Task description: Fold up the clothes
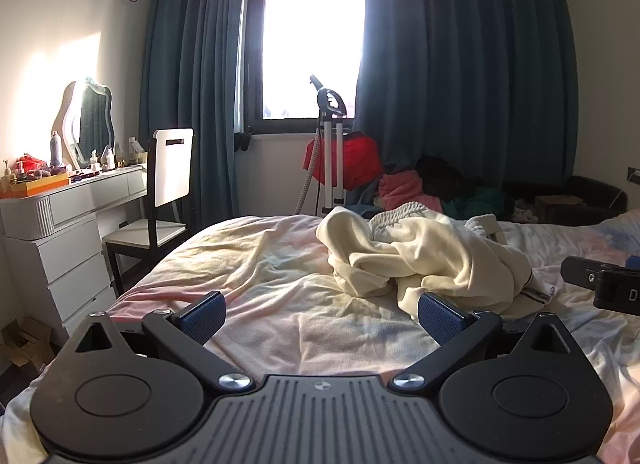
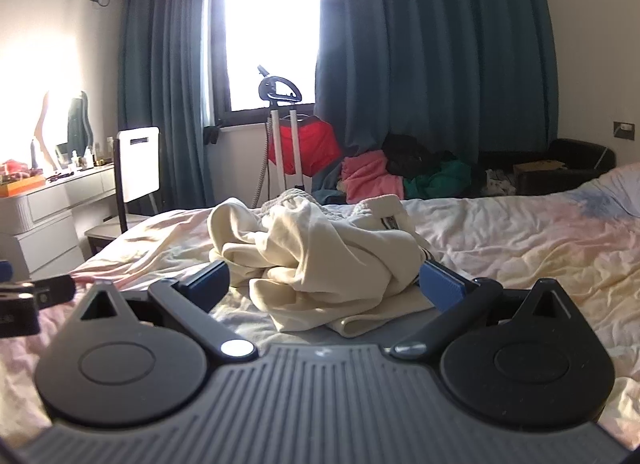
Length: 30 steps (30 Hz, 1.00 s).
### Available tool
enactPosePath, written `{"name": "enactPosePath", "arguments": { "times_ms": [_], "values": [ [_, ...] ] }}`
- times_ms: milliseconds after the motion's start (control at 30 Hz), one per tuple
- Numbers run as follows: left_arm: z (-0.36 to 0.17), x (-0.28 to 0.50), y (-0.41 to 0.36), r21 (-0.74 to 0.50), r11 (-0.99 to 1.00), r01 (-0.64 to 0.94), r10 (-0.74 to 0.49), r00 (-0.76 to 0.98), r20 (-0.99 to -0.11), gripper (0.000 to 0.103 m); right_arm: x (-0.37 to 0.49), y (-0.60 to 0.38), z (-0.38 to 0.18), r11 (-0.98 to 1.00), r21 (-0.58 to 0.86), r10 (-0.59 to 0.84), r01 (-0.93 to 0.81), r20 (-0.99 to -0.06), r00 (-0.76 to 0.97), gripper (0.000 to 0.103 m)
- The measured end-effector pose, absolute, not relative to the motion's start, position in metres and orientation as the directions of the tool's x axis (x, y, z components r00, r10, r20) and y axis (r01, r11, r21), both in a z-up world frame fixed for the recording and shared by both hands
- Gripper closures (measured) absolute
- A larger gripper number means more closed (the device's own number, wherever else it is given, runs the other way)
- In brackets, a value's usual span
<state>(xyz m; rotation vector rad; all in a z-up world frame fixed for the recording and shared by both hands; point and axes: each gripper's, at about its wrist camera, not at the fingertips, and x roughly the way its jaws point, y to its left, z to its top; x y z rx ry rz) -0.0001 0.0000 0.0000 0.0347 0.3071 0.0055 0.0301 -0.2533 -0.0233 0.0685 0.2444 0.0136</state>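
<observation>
I'm holding my left gripper [image 1: 322, 318] wide over the bedsheet [image 1: 256, 264], my right gripper [image 2: 324, 284] gaping wide, hovering before the crumpled cream garment [image 2: 320, 252]

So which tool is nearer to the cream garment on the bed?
Right. The right tool is open with the cream garment directly between its fingers; the left tool, also open, sits left of it over bare sheet.
</observation>
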Motion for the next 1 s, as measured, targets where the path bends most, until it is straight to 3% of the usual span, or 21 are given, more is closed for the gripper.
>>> {"name": "enactPosePath", "arguments": {
  "times_ms": [167, 1000],
  "values": [
    [0.0004, -0.0031, 0.0000, 0.034, 0.999, 0.005, 0.006, 0.954, -0.300, 0.000, 0.0351, -0.2462, -0.0244, 1.000, 0.021, -0.006, 0.012, -0.260, 0.965, 0.000],
    [0.0000, 0.0002, 0.0063, 0.001, 1.000, -0.004, 0.004, 0.946, -0.325, 0.000, 0.0295, -0.2468, -0.0279, 0.998, 0.052, 0.034, -0.021, -0.259, 0.965, 0.000]
  ]
}}
